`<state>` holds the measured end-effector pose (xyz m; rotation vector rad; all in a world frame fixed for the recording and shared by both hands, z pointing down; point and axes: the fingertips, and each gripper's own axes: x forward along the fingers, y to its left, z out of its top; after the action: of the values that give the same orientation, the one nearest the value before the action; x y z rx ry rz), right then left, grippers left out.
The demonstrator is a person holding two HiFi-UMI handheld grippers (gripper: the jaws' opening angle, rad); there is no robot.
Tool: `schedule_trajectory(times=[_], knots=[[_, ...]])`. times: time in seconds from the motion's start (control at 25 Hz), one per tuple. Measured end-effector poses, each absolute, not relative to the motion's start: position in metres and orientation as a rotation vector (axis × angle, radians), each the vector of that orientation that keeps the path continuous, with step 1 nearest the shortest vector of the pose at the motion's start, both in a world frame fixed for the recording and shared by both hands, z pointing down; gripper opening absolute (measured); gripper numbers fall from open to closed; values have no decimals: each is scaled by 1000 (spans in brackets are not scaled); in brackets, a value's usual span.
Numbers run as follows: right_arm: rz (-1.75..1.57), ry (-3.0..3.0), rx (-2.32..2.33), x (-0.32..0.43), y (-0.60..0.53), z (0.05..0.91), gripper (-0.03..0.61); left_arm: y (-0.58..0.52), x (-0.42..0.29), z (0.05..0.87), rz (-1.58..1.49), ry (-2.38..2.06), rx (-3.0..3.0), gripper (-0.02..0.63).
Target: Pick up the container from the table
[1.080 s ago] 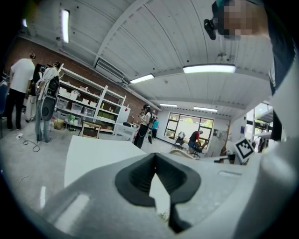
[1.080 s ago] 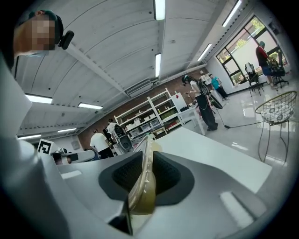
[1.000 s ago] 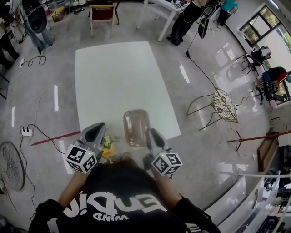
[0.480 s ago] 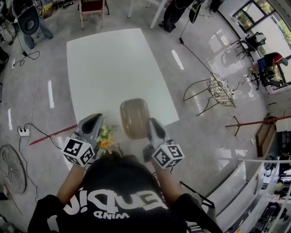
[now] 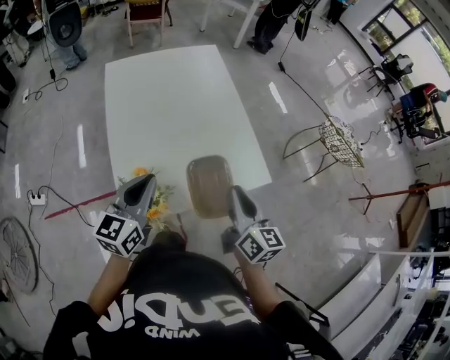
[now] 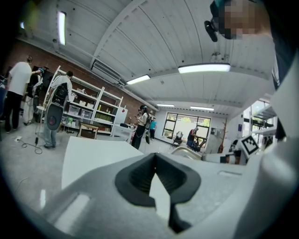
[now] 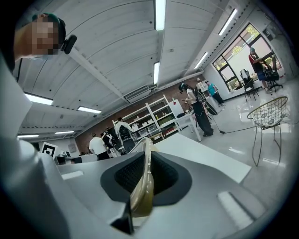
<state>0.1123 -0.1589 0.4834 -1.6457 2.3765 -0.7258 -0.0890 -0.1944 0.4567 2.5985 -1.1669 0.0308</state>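
Note:
The container [image 5: 209, 184] is a translucent brownish tub at the near edge of the white table [image 5: 176, 98]. My right gripper [image 5: 233, 191] is at its right side, and its jaws have just been closing. In the right gripper view they are shut on the container's thin rim [image 7: 142, 186], which runs up between the black pads of the right gripper [image 7: 145, 156]. My left gripper [image 5: 146, 183] is left of the container and apart from it, beside a bunch of orange and yellow flowers [image 5: 153, 205]. The left gripper [image 6: 155, 156] has its pads together at the tips with nothing between them.
A wire chair [image 5: 342, 144] stands on the floor to the right. A wooden chair [image 5: 146, 14] and standing people are beyond the table's far end. Cables and a power strip [image 5: 36, 201] lie on the floor at the left.
Both grippers have shifted across the scene, and the container has gone along with the right one. More of the flowers shows beside the left gripper.

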Motion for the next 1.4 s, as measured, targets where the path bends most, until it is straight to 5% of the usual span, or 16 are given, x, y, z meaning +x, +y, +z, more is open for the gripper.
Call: schedule_trajectory(times=[1.4], knots=[[-662, 2548, -1543, 125, 21, 487, 40, 20, -66, 444, 61, -1331, 2526, 2]])
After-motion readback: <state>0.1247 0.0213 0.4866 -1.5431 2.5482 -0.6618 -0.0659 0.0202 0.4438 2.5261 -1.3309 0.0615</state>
